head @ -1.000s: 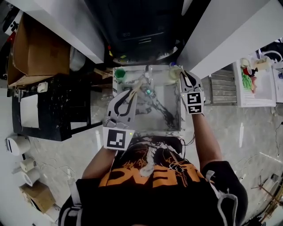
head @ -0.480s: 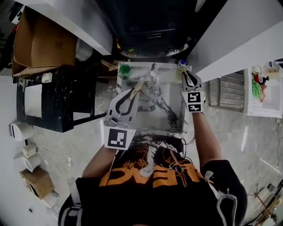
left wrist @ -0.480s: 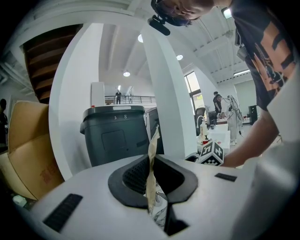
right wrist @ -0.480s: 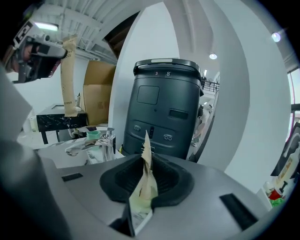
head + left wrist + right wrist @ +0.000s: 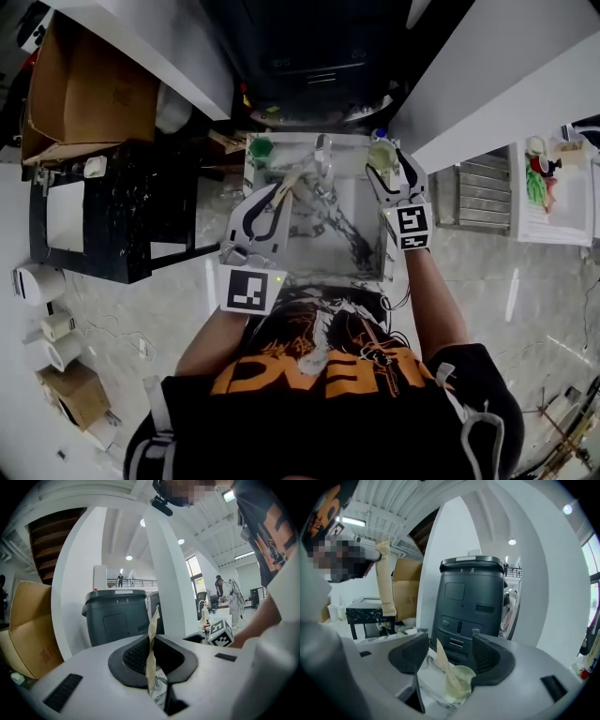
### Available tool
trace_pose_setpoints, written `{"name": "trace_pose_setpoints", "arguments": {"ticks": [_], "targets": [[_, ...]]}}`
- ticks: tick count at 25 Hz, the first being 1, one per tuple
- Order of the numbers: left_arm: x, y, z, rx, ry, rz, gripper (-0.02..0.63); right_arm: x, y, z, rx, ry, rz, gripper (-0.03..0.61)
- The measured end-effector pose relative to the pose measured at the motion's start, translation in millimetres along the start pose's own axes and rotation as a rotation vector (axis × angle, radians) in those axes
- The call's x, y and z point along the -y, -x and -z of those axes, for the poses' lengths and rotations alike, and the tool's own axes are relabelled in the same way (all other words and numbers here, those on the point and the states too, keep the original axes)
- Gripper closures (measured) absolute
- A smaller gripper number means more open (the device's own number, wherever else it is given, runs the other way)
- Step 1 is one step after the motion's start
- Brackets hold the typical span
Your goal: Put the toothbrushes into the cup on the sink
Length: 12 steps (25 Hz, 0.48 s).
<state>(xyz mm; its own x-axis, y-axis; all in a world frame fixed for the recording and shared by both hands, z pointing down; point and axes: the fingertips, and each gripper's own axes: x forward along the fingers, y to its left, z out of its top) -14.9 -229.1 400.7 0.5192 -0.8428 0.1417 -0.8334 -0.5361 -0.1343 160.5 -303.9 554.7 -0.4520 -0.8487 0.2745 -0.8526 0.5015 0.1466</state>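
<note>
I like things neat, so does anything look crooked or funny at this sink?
A little. The toothbrush in the cup at the back corner of the sink leans sideways instead of standing straight, and it's inside a paper wrapper. The left tool grips another wrapped toothbrush. Nothing looks spilled or broken.

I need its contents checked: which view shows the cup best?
Right gripper view: the cup looms between its just-opened jaws, wrapped toothbrush inside. Head view shows it tiny; left gripper view, not clearly.

Things on the marble-veined white square sink (image 5: 361, 214)
green round container (image 5: 260, 150) back-left, chrome tap (image 5: 322, 148) mid-back, pale translucent plastic cup (image 5: 379, 156) back-right.
</note>
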Motion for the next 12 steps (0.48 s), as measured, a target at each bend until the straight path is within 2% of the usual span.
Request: {"name": "trace_pose_setpoints", "arguments": {"ticks": [3, 4, 6, 8, 9, 12], "targets": [[-2, 7, -3, 0.014, 0.018, -0.007, 0.563, -5, 24, -42, 0.094, -0.050, -0.002, 0.313], [-4, 9, -4, 0.021, 0.021, -0.010, 0.563, -9, 32, -58, 0.120, -0.057, -0.012, 0.352], [-7, 13, -5, 0.033, 0.014, -0.010, 0.563, -26, 46, -84, 0.143, -0.046, -0.050, 0.474], [-11, 17, -6, 0.045, 0.013, -0.013, 0.563, -46, 57, -104, 0.139, -0.019, -0.091, 0.543], [-13, 19, -7, 0.051, 0.018, -0.018, 0.563, -56, 60, -112, 0.137, -0.008, -0.110, 0.563], [-18, 24, -8, 0.067, 0.029, -0.030, 0.563, -80, 67, -131, 0.153, 0.003, -0.159, 0.565]]}}
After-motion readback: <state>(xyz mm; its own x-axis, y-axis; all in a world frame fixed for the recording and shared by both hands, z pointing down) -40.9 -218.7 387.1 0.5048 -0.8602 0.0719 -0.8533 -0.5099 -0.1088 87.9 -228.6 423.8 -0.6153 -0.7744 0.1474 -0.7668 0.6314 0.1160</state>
